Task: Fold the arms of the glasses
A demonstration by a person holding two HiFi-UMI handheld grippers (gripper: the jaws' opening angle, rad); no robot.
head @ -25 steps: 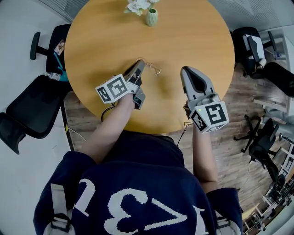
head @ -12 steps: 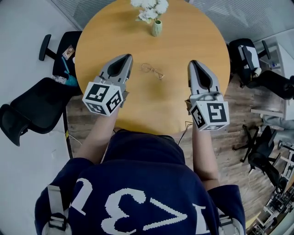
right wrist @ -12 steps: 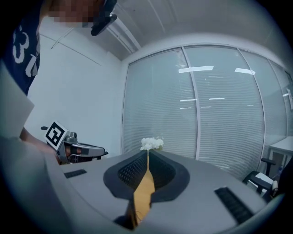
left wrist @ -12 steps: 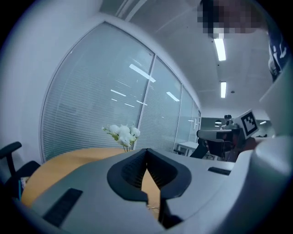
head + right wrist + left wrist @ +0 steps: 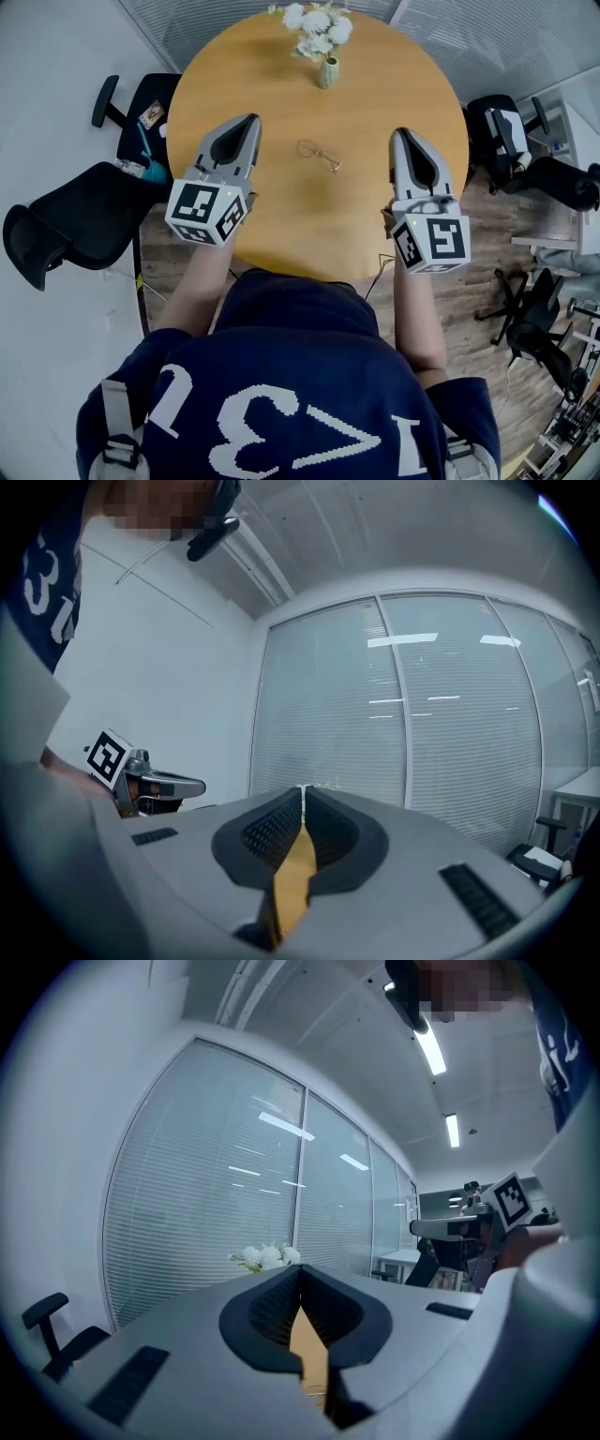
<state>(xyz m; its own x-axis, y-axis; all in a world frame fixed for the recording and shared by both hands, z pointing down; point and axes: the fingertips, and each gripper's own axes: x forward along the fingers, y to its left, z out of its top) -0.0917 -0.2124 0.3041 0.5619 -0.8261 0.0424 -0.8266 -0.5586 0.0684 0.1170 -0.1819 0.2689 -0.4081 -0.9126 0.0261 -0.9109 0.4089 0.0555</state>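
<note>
Glasses on table, long axis diagonal (upper-left to lower-right); left tongs, right tongs closed, empty.

The round wooden counter carried a small green vase of white flowers near its far edge. The glasses lay on the bare wood nearer than the vase, well apart from it.

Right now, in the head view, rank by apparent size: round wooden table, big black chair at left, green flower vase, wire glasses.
Largest first:
round wooden table
big black chair at left
green flower vase
wire glasses
</note>
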